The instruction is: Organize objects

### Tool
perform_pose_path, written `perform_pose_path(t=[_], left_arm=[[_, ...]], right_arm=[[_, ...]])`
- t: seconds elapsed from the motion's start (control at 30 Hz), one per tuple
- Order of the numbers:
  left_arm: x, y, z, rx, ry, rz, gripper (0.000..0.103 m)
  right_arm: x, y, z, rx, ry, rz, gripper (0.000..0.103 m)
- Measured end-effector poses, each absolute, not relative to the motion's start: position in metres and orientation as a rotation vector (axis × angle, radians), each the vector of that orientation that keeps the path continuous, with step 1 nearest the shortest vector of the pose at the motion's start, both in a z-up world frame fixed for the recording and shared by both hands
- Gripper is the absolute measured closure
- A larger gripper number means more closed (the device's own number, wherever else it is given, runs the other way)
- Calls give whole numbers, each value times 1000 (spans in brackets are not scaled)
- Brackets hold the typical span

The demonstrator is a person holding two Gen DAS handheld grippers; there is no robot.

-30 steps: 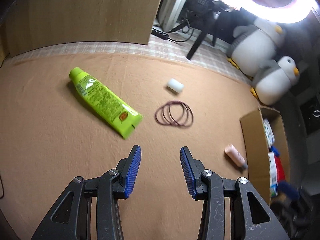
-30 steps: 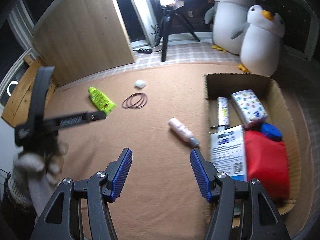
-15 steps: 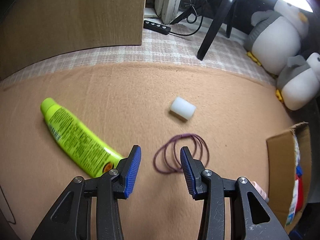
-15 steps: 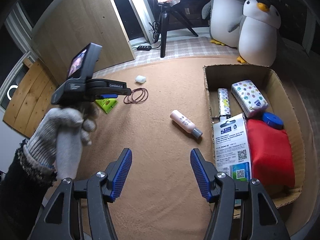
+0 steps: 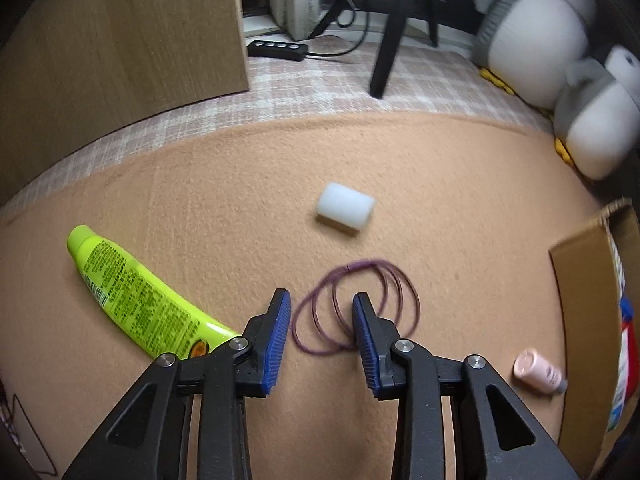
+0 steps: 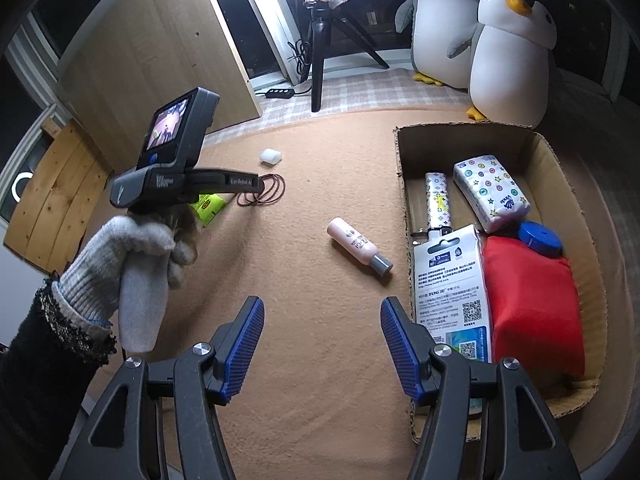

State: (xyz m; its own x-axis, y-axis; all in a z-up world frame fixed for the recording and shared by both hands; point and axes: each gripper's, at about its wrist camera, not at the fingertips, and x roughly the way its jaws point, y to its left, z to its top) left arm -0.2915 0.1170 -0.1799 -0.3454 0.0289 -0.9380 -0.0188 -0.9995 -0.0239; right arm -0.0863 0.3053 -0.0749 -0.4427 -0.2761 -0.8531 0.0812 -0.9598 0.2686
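Observation:
Several purple hair ties (image 5: 356,308) lie looped on the tan mat; they also show in the right wrist view (image 6: 262,194). My left gripper (image 5: 322,300) is open, its blue fingers straddling the near left loops, low over the mat. A lime green tube (image 5: 136,300) lies to its left, a white cylinder (image 5: 346,208) beyond, a pink bottle (image 5: 538,372) at right. My right gripper (image 6: 322,310) is open and empty above the mat, left of the cardboard box (image 6: 404,160). The pink bottle (image 6: 358,246) lies ahead of it.
The box holds a red pouch (image 6: 532,304), a patterned tissue pack (image 6: 490,192), a blue lid (image 6: 540,238) and a card package (image 6: 452,292). Two plush penguins (image 6: 508,60), a tripod (image 6: 320,60), a power strip (image 5: 278,49) and a wooden board (image 5: 120,40) stand behind the mat.
My left gripper has moved forward and down, from short of the green tube to over the purple hair ties. My right gripper has stayed nearly still.

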Motion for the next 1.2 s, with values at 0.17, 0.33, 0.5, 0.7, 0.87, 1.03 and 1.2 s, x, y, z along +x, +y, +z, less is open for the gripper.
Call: perform_pose_path(t=[0.17, 0.33, 0.5, 0.7, 0.87, 1.03, 1.2], left_arm=[[-272, 119, -182, -1761, 17, 2520, 68], [-245, 114, -182, -1761, 17, 2481, 68], [-206, 102, -182, -1746, 21, 2466, 68], [-172, 77, -180, -1767, -10, 2466, 73], [-152, 56, -180, -1779, -36, 2484, 75], [-139, 44, -180, -1777, -61, 2495, 76], [-129, 41, -179, -1769, -71, 2501, 77]], right_arm=[[-91, 298, -73, 1511, -256, -2480, 46], [-100, 290, -69, 1499, -238, -2474, 46], [-115, 280, -69, 1488, -204, -2466, 46], [-147, 261, -77, 1489, -184, -2433, 46], [-182, 243, -87, 1497, -162, -2418, 46], [-217, 219, -97, 1514, -112, -2381, 46], [-249, 192, -108, 1538, -69, -2375, 47]])
